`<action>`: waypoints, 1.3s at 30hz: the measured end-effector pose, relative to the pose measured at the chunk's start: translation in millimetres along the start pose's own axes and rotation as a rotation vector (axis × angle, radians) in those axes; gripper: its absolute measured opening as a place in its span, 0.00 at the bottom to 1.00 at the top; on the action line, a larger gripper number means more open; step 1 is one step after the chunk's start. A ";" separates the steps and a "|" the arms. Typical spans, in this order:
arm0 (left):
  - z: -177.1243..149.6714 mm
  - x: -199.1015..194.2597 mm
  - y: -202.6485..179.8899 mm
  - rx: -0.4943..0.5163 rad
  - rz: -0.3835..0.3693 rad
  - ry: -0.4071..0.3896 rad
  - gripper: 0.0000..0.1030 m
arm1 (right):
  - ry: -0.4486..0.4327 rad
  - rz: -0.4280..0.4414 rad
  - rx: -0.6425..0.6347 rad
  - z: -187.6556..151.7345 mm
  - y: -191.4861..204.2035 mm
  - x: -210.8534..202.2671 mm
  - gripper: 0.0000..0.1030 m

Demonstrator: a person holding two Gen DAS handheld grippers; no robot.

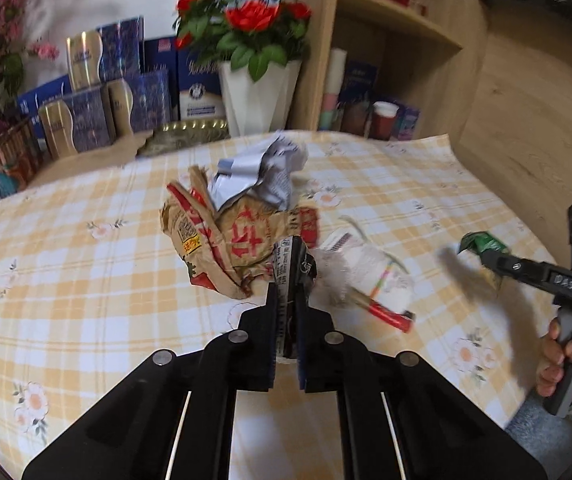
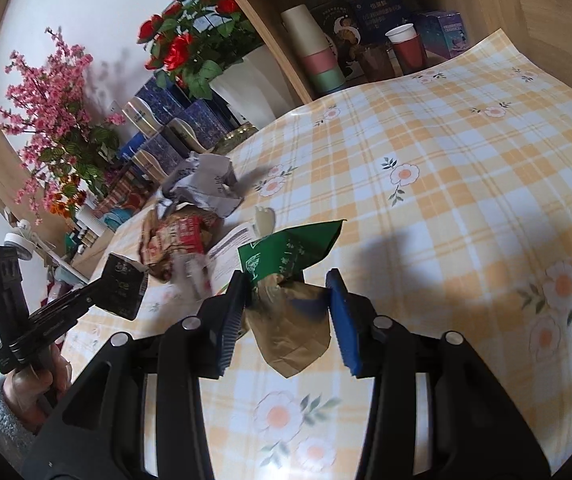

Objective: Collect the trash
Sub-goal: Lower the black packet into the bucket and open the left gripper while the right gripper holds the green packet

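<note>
My left gripper [image 1: 288, 296] is shut on a black printed wrapper [image 1: 292, 264], held just above the yellow checked tablecloth [image 1: 86, 280]. Beyond it lie a crumpled brown and red bag [image 1: 226, 248], crumpled grey-white paper [image 1: 262, 172] and a white wrapper with a red stick [image 1: 382, 284]. My right gripper [image 2: 288, 312] is shut on a green and tan wrapper [image 2: 290, 256] that hangs between its pads above the cloth. In the left wrist view the right gripper [image 1: 486, 258] is at the right with the green wrapper [image 1: 482, 242]. The right wrist view shows the left gripper [image 2: 98, 294] with the black wrapper [image 2: 124, 286].
A white vase of red roses [image 1: 260, 92], blue boxes [image 1: 86, 120] and a gold tray [image 1: 190, 132] stand behind the table. A wooden shelf [image 2: 366, 40] with stacked cups sits at the back right. A person's hand [image 1: 558, 360] grips the right handle.
</note>
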State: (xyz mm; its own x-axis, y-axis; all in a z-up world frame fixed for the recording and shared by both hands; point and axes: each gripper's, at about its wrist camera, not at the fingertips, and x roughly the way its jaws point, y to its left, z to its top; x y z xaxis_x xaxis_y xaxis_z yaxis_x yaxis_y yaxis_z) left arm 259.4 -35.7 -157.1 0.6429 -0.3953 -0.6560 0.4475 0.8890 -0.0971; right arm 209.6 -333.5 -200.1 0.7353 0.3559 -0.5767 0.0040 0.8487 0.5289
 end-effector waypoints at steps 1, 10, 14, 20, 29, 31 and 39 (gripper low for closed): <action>-0.5 -7.5 -3.1 0.000 -0.008 -0.009 0.07 | -0.006 0.004 0.002 -3.0 2.6 -5.5 0.42; -24.3 -76.2 -37.3 0.003 -0.072 -0.058 0.07 | -0.023 0.014 -0.038 -36.4 26.9 -48.3 0.42; -45.1 -101.6 -52.4 0.015 -0.093 -0.063 0.07 | -0.017 0.004 -0.046 -53.6 34.6 -64.5 0.42; -77.5 -129.5 -71.2 0.025 -0.118 -0.055 0.07 | -0.016 -0.004 -0.074 -75.5 48.1 -88.2 0.42; -131.5 -142.3 -85.9 0.027 -0.135 0.006 0.07 | -0.021 -0.006 -0.109 -100.7 62.7 -114.8 0.42; -140.8 -142.5 -87.6 0.033 -0.132 0.019 0.07 | -0.017 -0.009 -0.111 -105.0 64.0 -117.4 0.42; -185.1 -131.9 -97.1 0.055 -0.137 0.113 0.07 | -0.007 -0.013 -0.116 -117.3 68.0 -125.1 0.42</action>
State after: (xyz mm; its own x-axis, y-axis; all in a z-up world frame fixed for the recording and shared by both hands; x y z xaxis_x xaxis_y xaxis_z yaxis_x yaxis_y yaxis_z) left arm 16.1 -27.1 -199.7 0.5014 -0.4804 -0.7196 0.5614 0.8135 -0.1519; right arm 38.4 -274.4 -165.1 0.7408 0.3421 -0.5781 -0.0649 0.8930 0.4453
